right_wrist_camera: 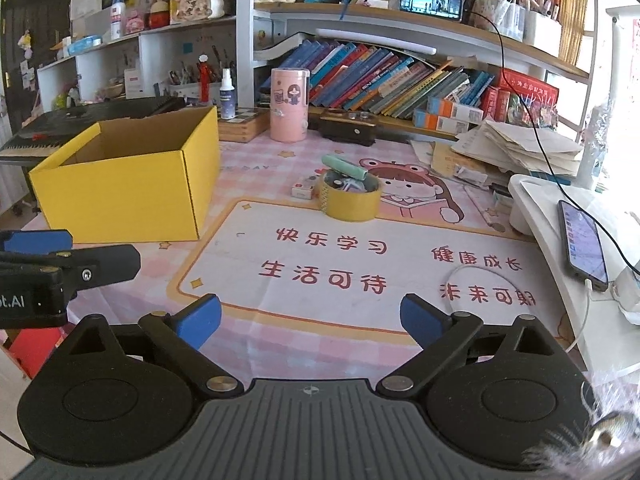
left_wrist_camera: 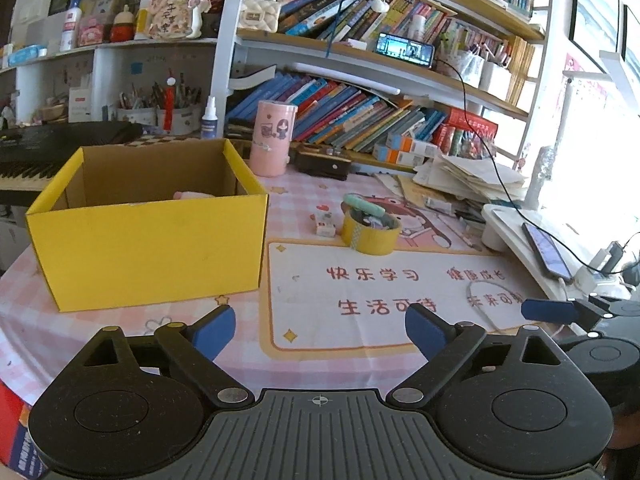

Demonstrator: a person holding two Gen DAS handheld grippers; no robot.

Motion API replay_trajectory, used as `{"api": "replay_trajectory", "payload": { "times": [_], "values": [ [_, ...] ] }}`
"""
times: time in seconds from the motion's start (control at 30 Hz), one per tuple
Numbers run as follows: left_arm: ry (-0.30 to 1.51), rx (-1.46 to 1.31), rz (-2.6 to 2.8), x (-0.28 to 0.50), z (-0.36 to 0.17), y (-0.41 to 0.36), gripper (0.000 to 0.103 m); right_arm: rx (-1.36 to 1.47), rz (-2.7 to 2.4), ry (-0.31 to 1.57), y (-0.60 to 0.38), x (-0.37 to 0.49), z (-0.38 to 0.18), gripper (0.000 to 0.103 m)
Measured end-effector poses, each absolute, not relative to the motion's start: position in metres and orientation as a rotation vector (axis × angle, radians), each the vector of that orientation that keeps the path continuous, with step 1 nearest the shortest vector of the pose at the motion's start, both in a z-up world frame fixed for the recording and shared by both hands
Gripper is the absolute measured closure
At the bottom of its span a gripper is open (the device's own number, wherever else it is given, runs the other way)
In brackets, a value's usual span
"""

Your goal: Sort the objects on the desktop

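Note:
A yellow cardboard box (left_wrist_camera: 148,248) (right_wrist_camera: 124,184) stands open on the left of the desk mat, with a pink object (left_wrist_camera: 192,195) lying inside. Mid-desk sits a yellow tape roll (left_wrist_camera: 370,234) (right_wrist_camera: 350,198) with a green tube (left_wrist_camera: 364,205) (right_wrist_camera: 345,167) resting across its top and small items inside. A small white box (left_wrist_camera: 325,225) (right_wrist_camera: 303,191) lies beside it. My left gripper (left_wrist_camera: 320,330) is open over the near mat, nothing between its blue pads. My right gripper (right_wrist_camera: 310,320) is likewise open and empty. Each gripper shows at the other view's edge.
A pink cylinder (left_wrist_camera: 273,138) (right_wrist_camera: 289,104) and a dark wooden box (left_wrist_camera: 324,162) stand at the back before rows of books. Stacked papers (left_wrist_camera: 472,176), a white stand with a phone (right_wrist_camera: 582,242) and a cable (right_wrist_camera: 468,280) crowd the right. A keyboard (left_wrist_camera: 24,160) lies far left.

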State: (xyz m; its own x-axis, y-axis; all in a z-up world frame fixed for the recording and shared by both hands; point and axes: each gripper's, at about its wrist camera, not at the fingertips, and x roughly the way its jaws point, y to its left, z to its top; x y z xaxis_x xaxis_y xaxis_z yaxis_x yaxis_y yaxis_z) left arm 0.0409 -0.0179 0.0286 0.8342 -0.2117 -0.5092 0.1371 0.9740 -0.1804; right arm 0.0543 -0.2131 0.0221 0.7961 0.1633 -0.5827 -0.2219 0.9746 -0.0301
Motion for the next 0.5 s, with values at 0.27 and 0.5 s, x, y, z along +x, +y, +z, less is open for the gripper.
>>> {"api": "replay_trajectory", "payload": {
  "times": [0.27,0.5],
  "values": [
    [0.575,-0.122,-0.201,0.062,0.026,-0.032,0.006,-0.086,0.2,0.638,-0.224,0.074,0.018,0.003],
    [0.59,-0.131,-0.197,0.083,0.024,-0.044,0.004,-0.082,0.2,0.655,-0.236,0.095,0.015,0.003]
  ]
}}
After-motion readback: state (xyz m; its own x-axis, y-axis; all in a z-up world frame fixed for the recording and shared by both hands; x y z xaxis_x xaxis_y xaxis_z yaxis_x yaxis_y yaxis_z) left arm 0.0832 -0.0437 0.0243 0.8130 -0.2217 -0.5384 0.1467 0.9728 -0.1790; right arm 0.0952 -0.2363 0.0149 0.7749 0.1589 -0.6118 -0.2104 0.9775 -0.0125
